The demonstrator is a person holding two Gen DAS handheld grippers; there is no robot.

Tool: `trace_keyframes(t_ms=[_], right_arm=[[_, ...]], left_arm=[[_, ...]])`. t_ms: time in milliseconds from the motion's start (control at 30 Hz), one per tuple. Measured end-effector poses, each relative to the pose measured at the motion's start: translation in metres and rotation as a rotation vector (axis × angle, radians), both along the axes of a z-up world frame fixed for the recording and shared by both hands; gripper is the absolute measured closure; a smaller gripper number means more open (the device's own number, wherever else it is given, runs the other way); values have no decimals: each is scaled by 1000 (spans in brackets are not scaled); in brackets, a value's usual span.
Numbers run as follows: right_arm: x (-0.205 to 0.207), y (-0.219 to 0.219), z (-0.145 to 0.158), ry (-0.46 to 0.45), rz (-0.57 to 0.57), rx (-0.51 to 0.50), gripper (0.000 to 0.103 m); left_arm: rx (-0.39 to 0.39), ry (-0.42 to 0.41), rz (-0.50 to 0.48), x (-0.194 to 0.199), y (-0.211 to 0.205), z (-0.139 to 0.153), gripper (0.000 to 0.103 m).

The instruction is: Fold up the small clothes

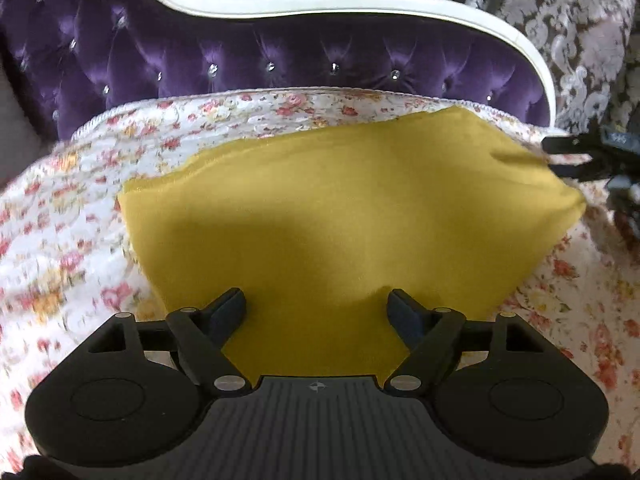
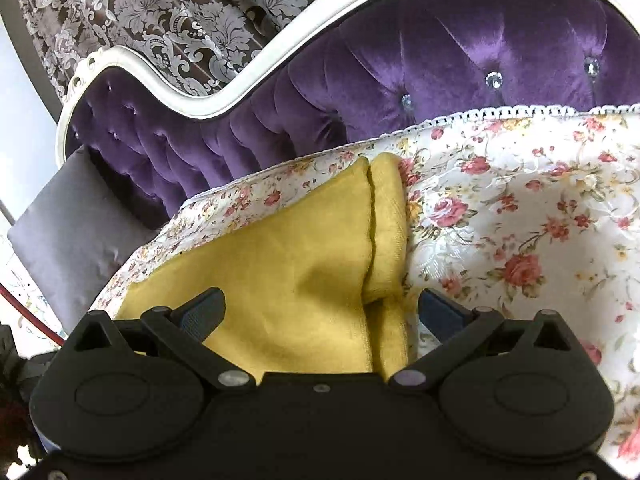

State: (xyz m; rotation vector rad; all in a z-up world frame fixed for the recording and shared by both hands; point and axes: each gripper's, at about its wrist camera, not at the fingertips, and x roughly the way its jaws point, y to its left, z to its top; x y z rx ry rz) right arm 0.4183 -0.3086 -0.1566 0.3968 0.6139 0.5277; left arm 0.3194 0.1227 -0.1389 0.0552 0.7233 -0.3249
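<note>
I find no readable text, brand, label or number in either wrist view. The only mark is a small round crosshair symbol (image 1: 315, 387) on the ribbed body of my left gripper (image 1: 316, 306).

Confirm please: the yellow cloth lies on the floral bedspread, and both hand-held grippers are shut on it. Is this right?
Not quite. Both are open. In the left wrist view the left hand-held gripper has its fingers spread apart over the yellow cloth; the right wrist view shows the right hand-held gripper likewise. The cloth does lie on the floral bedspread.
</note>
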Motion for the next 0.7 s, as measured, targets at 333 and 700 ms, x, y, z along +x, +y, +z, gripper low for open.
trace_keyframes(t_ms=[333, 700], right_arm=[[8, -3, -4, -53, -2, 13, 0], [-27, 16, -3, -113, 85, -86, 0]], left_arm=[[-3, -13, 6, -7, -2, -1, 23], [-4, -13, 4, -6, -2, -2, 22]])
